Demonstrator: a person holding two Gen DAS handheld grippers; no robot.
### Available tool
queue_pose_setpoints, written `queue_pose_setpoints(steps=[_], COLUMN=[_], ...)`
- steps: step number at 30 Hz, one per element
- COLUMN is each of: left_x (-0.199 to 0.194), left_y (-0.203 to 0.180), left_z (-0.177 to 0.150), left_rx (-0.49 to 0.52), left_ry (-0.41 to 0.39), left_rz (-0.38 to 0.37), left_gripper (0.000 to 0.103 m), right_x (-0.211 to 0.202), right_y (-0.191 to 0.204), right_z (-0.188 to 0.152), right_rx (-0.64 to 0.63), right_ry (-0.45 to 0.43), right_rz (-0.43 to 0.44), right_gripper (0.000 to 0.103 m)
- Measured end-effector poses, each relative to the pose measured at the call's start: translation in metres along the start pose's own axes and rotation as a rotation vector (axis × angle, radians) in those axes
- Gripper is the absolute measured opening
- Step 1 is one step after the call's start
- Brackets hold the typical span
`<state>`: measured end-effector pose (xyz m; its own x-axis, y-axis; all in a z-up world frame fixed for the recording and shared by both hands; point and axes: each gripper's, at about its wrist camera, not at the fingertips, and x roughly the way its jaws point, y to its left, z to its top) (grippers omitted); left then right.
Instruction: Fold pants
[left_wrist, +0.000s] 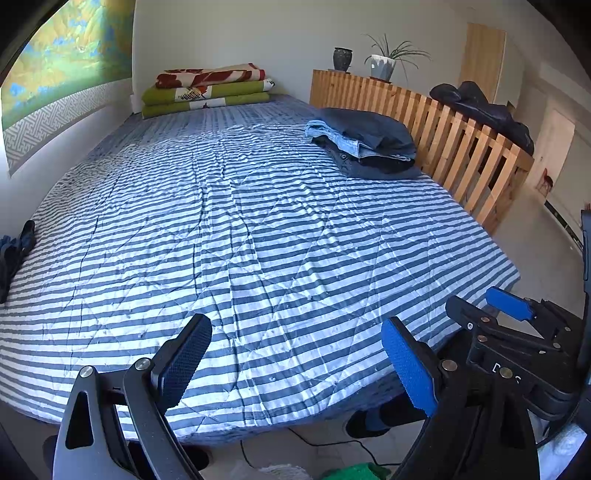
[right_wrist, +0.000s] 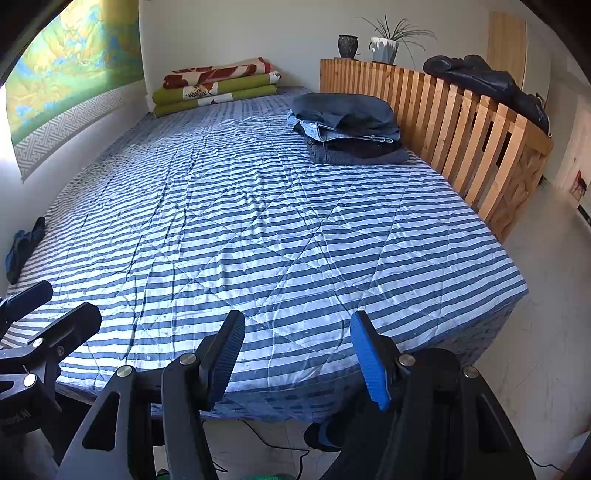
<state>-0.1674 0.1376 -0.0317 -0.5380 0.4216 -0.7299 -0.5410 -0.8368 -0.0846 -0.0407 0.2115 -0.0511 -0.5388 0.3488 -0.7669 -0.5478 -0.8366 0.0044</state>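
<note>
A stack of folded pants (left_wrist: 365, 144) (right_wrist: 351, 129), dark blue on top with light denim and black beneath, lies at the far right of the striped bed beside the wooden rail. A crumpled dark blue garment (left_wrist: 14, 254) (right_wrist: 22, 247) lies at the bed's left edge by the wall. My left gripper (left_wrist: 295, 325) hangs open over the near edge of the bed, nothing between its pads. My right gripper (right_wrist: 297, 319) is open too, just to its right, and shows in the left wrist view (left_wrist: 480, 306). The left gripper (right_wrist: 59, 302) shows at the right wrist view's left edge.
The blue-and-white striped quilt (left_wrist: 258, 221) (right_wrist: 258, 206) covers the bed. A slatted wooden rail (left_wrist: 461, 147) (right_wrist: 480, 140) runs along its right side, a dark jacket (right_wrist: 491, 85) draped over it. Folded blankets (left_wrist: 207, 90) lie at the head. A person's foot (right_wrist: 321, 435) and a cable are on the floor.
</note>
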Motion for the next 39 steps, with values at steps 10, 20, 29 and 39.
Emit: queue_pose_setpoints(steps=[10, 20, 29, 39], left_x=[0.002, 0.002, 0.003, 0.007], left_y=[0.001, 0.002, 0.004, 0.012], left_z=[0.001, 0.001, 0.002, 0.003], left_rx=[0.001, -0.002, -0.012, -0.036], left_ry=[0.002, 0.000, 0.000, 0.000], left_rz=[-0.003, -0.005, -0.002, 0.011], left_gripper=[0.095, 0.096, 0.097, 0.098], right_x=[0.002, 0.003, 0.005, 0.009], right_y=[0.000, 0.001, 0.001, 0.005], right_z=[-0.001, -0.002, -0.002, -0.002], right_rx=[-0.001, 0.000, -0.001, -0.011], right_ry=[0.007, 0.007, 0.011, 0.021], right_rz=[0.000, 0.000, 0.001, 0.006], right_gripper=[0.055, 0.055, 0.055, 0.055])
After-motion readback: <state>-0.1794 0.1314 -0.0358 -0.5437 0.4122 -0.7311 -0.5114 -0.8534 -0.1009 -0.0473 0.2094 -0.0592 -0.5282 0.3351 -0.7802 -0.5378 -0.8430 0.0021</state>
